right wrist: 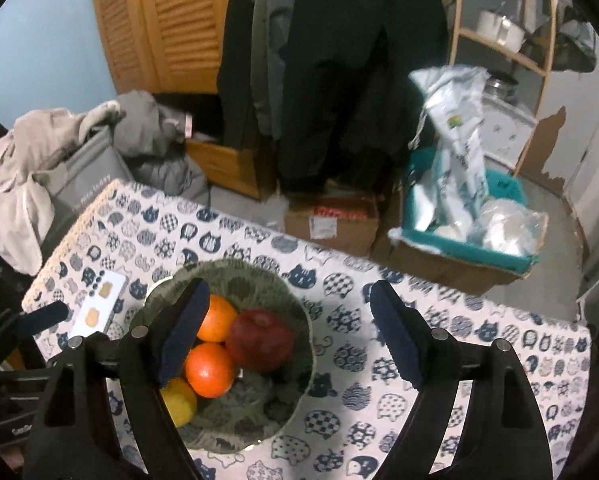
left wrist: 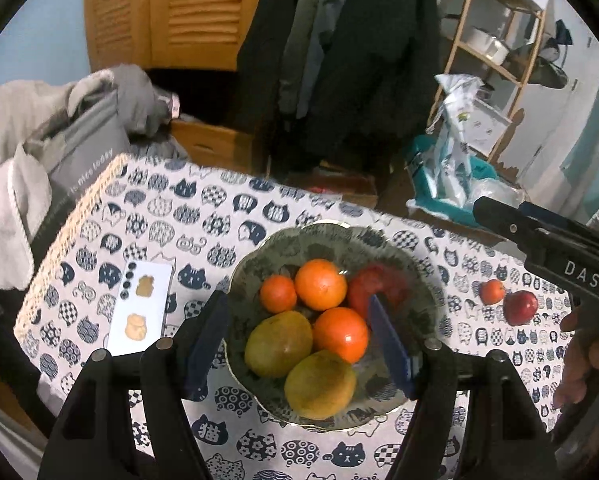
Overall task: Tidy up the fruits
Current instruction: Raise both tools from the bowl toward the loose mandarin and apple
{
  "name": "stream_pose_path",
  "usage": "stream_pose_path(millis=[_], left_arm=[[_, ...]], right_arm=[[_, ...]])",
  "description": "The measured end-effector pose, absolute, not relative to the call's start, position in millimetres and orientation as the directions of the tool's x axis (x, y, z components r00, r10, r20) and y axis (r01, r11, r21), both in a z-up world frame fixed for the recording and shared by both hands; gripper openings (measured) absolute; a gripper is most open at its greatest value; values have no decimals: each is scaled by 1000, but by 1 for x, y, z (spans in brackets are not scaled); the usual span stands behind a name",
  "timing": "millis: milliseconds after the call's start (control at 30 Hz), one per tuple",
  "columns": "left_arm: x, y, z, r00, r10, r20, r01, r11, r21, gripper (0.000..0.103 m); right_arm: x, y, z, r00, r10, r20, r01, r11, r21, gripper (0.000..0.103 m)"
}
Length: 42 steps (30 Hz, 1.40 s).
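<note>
A patterned bowl (left wrist: pixel 323 227) on the cat-print table (left wrist: pixel 219 208) holds three oranges (left wrist: pixel 320 284), two yellow-green mangoes (left wrist: pixel 278 342) and a red apple (left wrist: pixel 377 288). My left gripper (left wrist: pixel 299 340) hovers over the bowl, open, with nothing between its blue pads (left wrist: pixel 205 340). To the bowl's right, a small orange (left wrist: pixel 492 291) and a red apple (left wrist: pixel 520 307) lie on the table. My right gripper (right wrist: pixel 289 334) hangs open and empty above the bowl's (right wrist: pixel 235 266) right side, over the apple (right wrist: pixel 259 344). It also shows at the right edge of the left wrist view.
A white flat card with small stickers (left wrist: pixel 139 312) lies left of the bowl. Past the table's far edge stand a grey bag with clothes (right wrist: pixel 79 168), a cardboard box (right wrist: pixel 331 220), a teal basket of bags (right wrist: pixel 467 216) and a wooden shelf (left wrist: pixel 495 56).
</note>
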<state>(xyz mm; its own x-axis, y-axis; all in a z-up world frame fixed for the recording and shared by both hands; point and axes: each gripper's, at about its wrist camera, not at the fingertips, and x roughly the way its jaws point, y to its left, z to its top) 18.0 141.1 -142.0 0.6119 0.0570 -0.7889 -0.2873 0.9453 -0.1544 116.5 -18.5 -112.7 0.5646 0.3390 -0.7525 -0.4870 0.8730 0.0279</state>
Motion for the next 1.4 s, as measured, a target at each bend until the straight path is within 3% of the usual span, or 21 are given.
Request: stream_pose_path(millis=[267, 600, 1400], left_arm=[[8, 123, -107, 674, 48, -738, -236, 959, -153, 77], [-6, 96, -70, 743, 64, -667, -185, 976, -113, 87], [-1, 28, -47, 774, 16, -633, -77, 995, -69, 93]], right_arm=[[96, -45, -78, 630, 332, -702, -470, 883, -4, 83], [75, -82, -51, 675, 332, -659, -449, 894, -9, 83], [50, -197, -23, 767, 233, -598, -310, 950, -26, 85]])
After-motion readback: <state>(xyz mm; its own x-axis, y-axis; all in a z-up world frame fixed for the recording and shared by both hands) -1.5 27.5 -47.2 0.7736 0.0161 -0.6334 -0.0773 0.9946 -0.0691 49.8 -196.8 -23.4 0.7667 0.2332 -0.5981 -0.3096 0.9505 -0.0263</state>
